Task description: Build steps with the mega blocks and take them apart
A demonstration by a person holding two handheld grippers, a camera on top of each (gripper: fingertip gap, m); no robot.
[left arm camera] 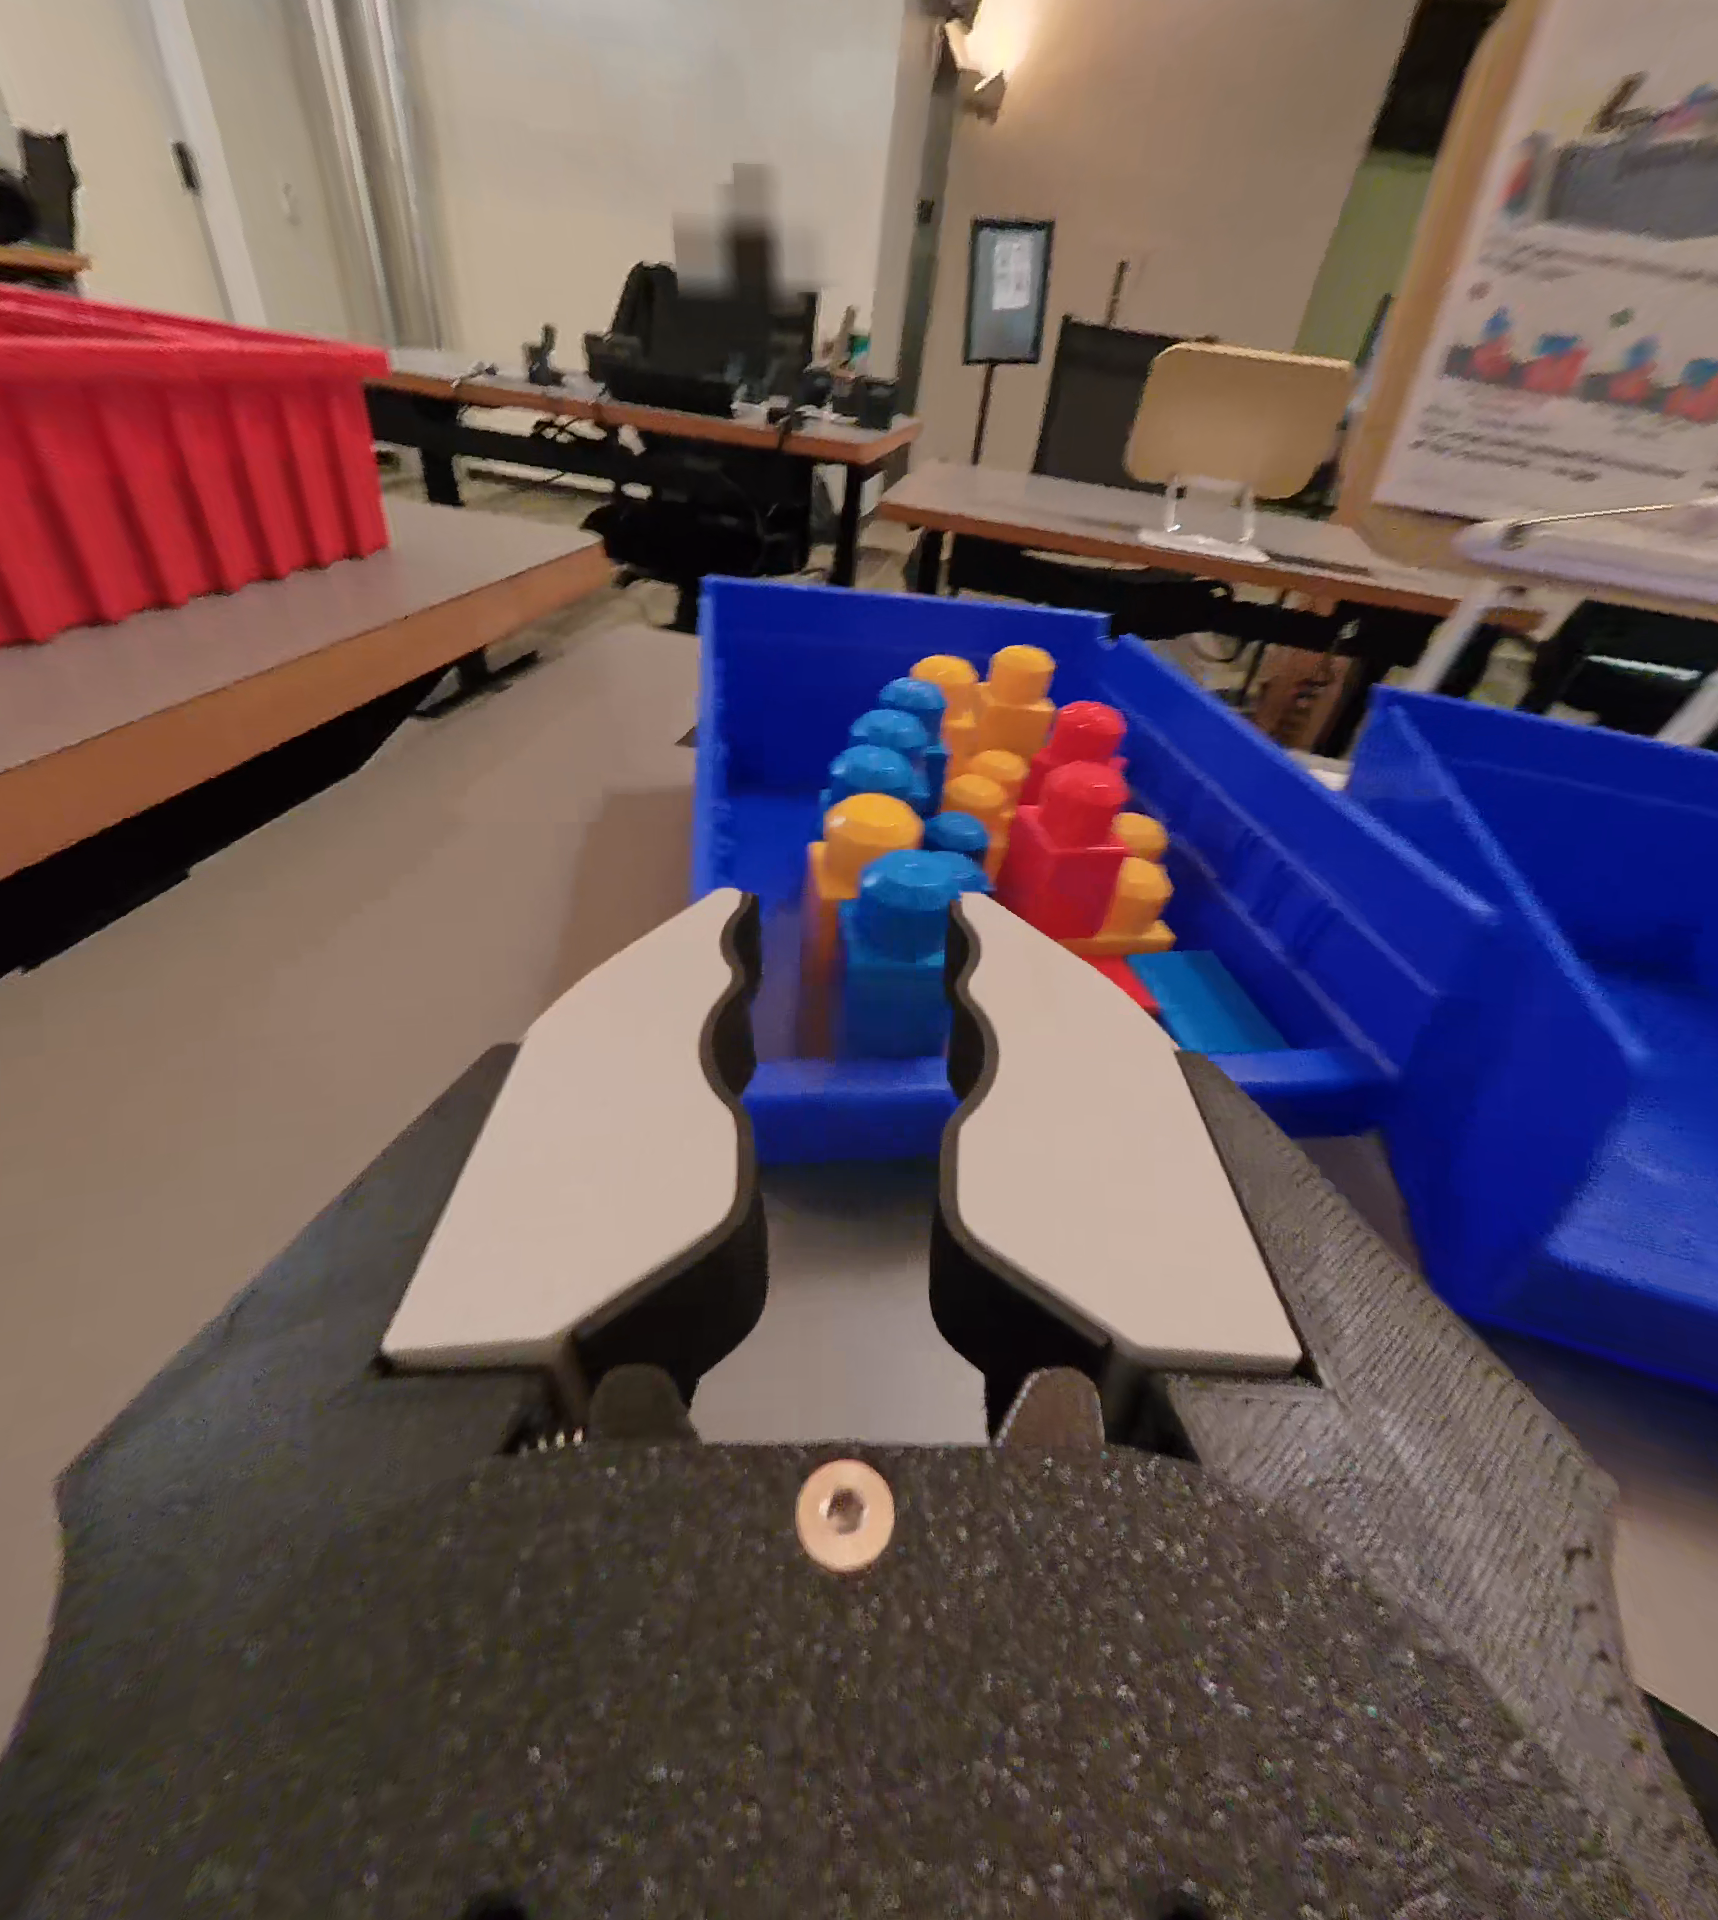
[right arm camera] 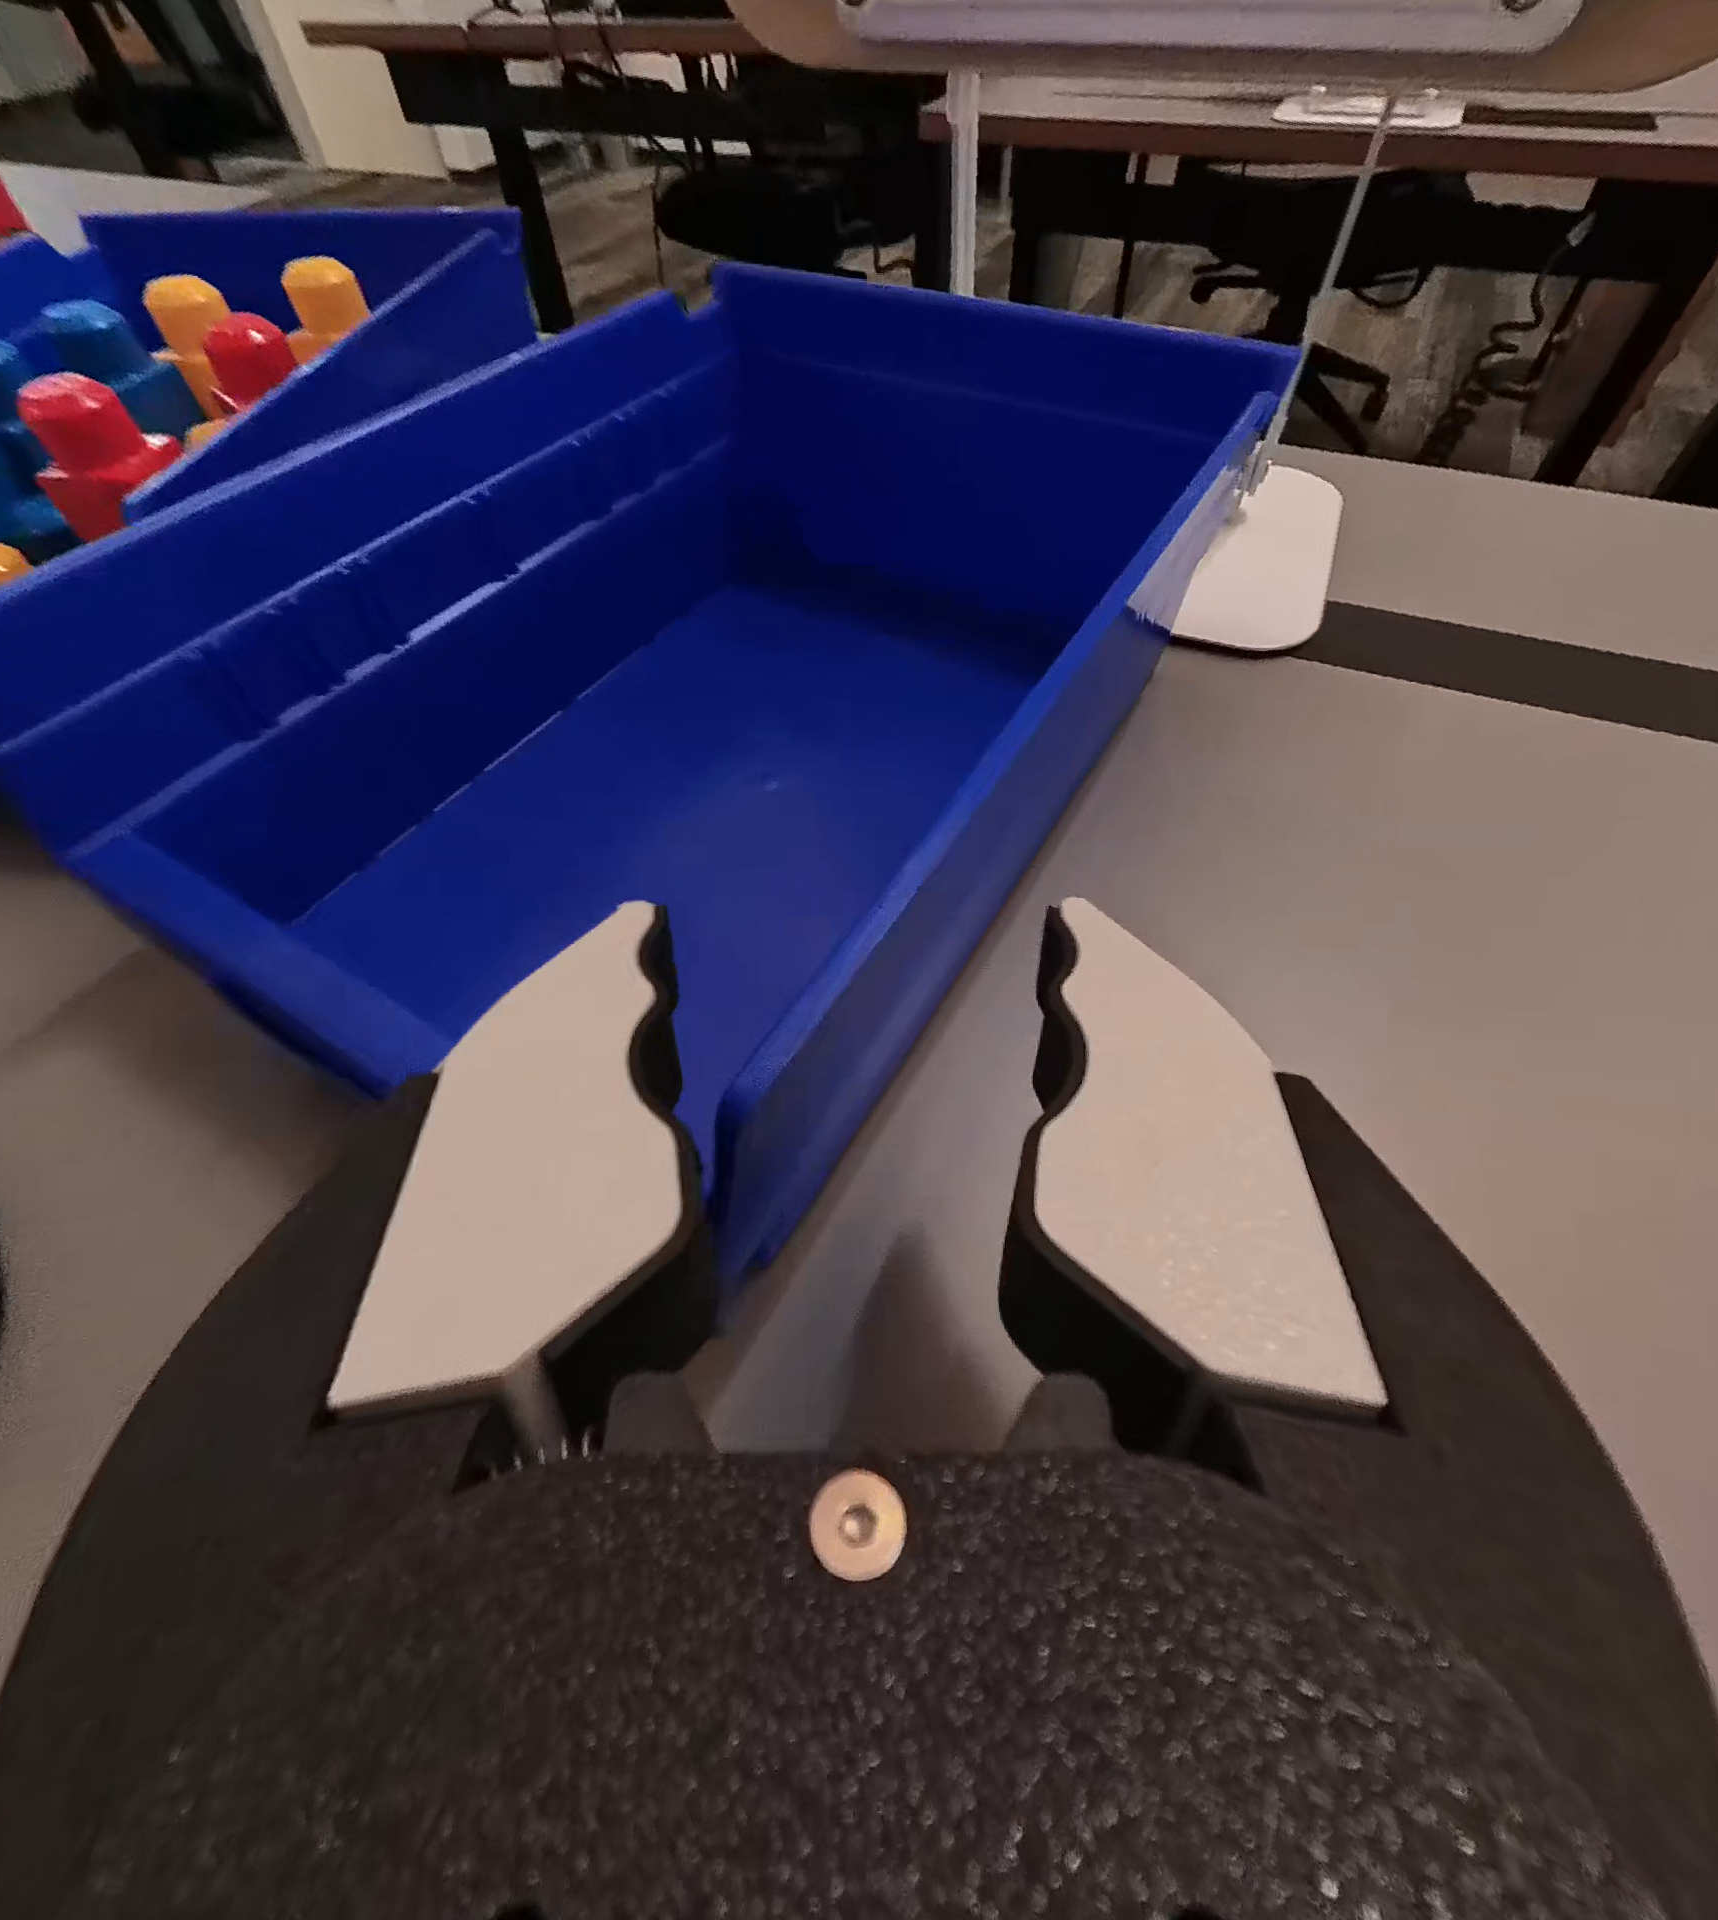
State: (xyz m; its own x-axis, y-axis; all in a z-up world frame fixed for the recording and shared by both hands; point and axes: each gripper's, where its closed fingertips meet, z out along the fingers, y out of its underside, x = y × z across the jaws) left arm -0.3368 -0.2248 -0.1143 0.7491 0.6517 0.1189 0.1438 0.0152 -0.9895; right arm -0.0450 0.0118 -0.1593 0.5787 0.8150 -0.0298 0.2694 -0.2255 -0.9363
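Left view motion-blurred; nearest blocks hard to separate, lower blocks hidden behind the front lip of the blue plastic bin w/ blocks [left arm camera: 839, 1117]. Right view cuts that bin off at left edge. Contents: blue, orange & red plastic mega blocks [left arm camera: 980, 821], studs up. Second blue plastic bin [right arm camera: 990, 457], empty, sits just right of it on the grey table [right arm camera: 1457, 935]. Left gripper [left arm camera: 853, 914] just short of the block bin's front lip, jaws partly apart, nothing held. Right gripper [right arm camera: 857, 920] at the second bin's near right corner, jaws wide apart, nothing held.
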